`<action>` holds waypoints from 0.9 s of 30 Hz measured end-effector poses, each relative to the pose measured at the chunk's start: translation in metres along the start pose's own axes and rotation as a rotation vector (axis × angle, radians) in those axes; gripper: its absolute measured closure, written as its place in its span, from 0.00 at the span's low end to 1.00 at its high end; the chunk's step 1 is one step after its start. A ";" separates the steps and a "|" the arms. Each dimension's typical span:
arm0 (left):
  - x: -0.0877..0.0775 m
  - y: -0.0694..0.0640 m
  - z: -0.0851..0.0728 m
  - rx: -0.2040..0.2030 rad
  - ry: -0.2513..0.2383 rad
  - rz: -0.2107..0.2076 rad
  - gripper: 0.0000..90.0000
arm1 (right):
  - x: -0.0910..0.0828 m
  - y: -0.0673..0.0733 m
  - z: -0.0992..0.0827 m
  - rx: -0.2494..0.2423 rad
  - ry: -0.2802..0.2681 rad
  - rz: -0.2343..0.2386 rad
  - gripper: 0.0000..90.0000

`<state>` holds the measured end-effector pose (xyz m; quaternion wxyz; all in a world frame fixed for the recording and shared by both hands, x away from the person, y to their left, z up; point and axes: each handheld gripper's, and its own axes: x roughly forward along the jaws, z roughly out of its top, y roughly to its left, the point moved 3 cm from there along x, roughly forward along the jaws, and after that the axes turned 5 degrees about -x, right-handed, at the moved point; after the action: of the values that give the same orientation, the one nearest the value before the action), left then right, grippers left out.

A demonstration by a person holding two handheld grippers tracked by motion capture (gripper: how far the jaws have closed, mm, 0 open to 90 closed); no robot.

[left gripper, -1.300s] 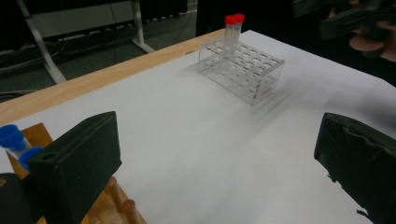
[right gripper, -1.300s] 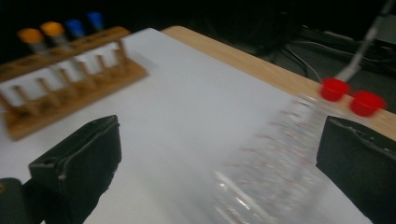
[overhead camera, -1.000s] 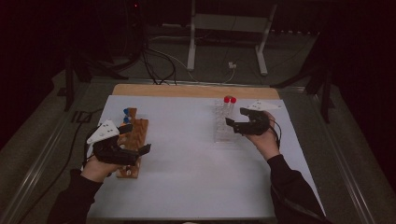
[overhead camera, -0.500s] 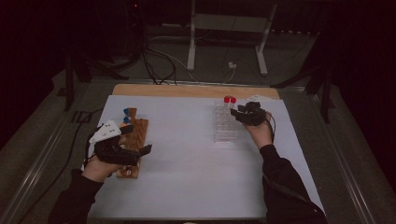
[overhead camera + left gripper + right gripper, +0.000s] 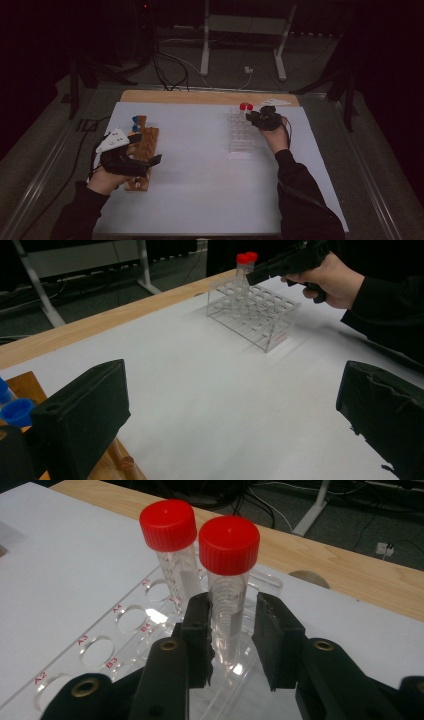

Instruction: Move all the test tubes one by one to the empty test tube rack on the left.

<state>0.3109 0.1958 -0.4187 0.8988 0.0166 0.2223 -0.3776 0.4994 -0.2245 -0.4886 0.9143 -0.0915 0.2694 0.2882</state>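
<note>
Dark room, white-topped counter (image 5: 200, 170). The nearer red-capped tube (image 5: 229, 575) stands upright in the clear rack (image 5: 241, 135) by the counter's far edge, just beside a second red-capped tube (image 5: 170, 545). The right gripper (image 5: 232, 630) has just been closing its jaws around that nearer tube; the left pad looks to touch it, and whether the right one does is hard to tell. The left gripper (image 5: 131, 162) hovers over the wooden rack (image 5: 145, 150), jaws spread wide on nothing.

Right gripper (image 5: 232, 625) moved up-frame to the clear rack's (image 5: 240, 135) far end, jaws just closing around the nearer red-capped tube (image 5: 229, 580) there, right pad not touching.
</note>
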 end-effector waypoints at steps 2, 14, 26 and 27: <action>0.000 0.000 0.000 0.000 -0.002 0.002 0.02 | 0.000 0.001 0.001 -0.007 0.002 0.002 0.82; -0.001 -0.001 0.001 0.000 -0.004 -0.007 0.02 | -0.019 0.006 0.020 -0.042 -0.047 -0.039 0.84; 0.001 -0.005 0.002 0.013 0.006 -0.024 0.02 | -0.053 0.020 0.040 -0.096 -0.083 -0.048 0.84; 0.002 -0.005 0.002 0.015 0.006 -0.024 0.02 | -0.056 0.022 0.041 -0.091 -0.089 -0.034 0.84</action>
<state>0.3090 0.1905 -0.4167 0.8934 0.0217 0.2222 -0.3899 0.4663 -0.2203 -0.4236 0.9251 -0.1244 0.2134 0.2885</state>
